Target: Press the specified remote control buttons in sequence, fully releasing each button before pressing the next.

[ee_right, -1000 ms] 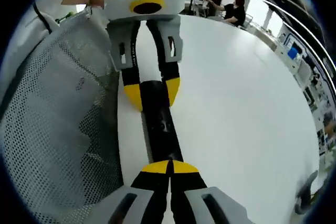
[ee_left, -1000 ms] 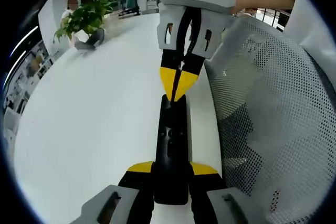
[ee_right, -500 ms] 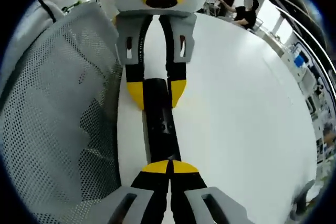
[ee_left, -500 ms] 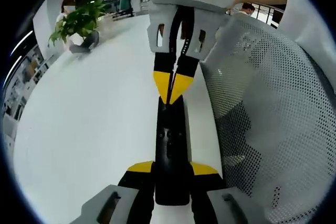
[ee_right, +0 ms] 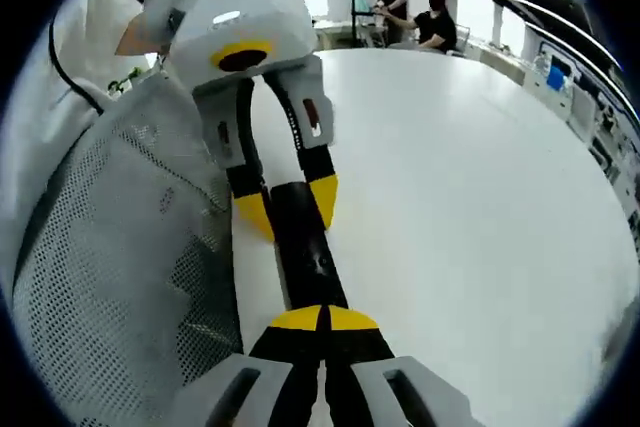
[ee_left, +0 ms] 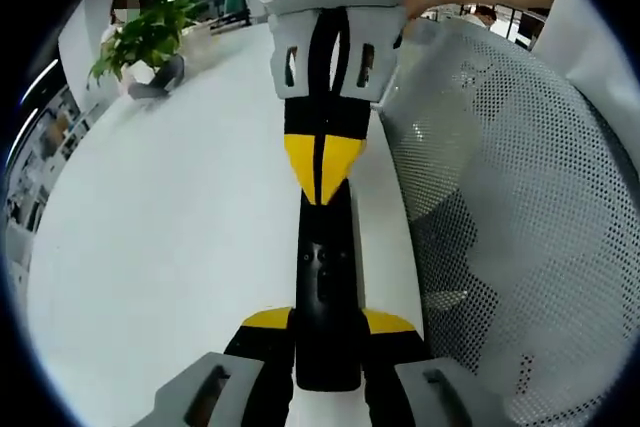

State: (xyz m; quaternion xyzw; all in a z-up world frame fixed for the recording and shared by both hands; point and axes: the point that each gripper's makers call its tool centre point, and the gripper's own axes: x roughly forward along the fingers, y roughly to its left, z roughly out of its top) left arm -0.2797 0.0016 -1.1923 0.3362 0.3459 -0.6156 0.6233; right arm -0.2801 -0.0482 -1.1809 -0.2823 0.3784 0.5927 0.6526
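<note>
While my left gripper [ee_left: 328, 332] holds the near end of the black remote [ee_left: 327, 277] between its yellow-tipped jaws, I judge that I am in the middle of a button press. The remote lies lengthwise on the white table [ee_left: 170, 217], close along the table's edge, beside a white mesh chair back [ee_left: 510, 197]. My right gripper [ee_left: 320, 169] comes in from the far end, its jaws brought together into one yellow point that rests on the remote's upper face; in the left gripper view I cannot tell whether that tip is pushing a button down or only touching the casing. In the right gripper view my right gripper [ee_right: 322, 319] has its jaws closed tip to tip over the remote [ee_right: 305, 247], and the left gripper [ee_right: 285, 202] straddles the far end with its jaws on either side. A potted plant [ee_left: 150, 37] stands well apart on the table. The next move, as I read it, calls for lifting the tip straight off so the button releases fully, then shifting along the keypad to the next button while the left keeps the remote steady.
</note>
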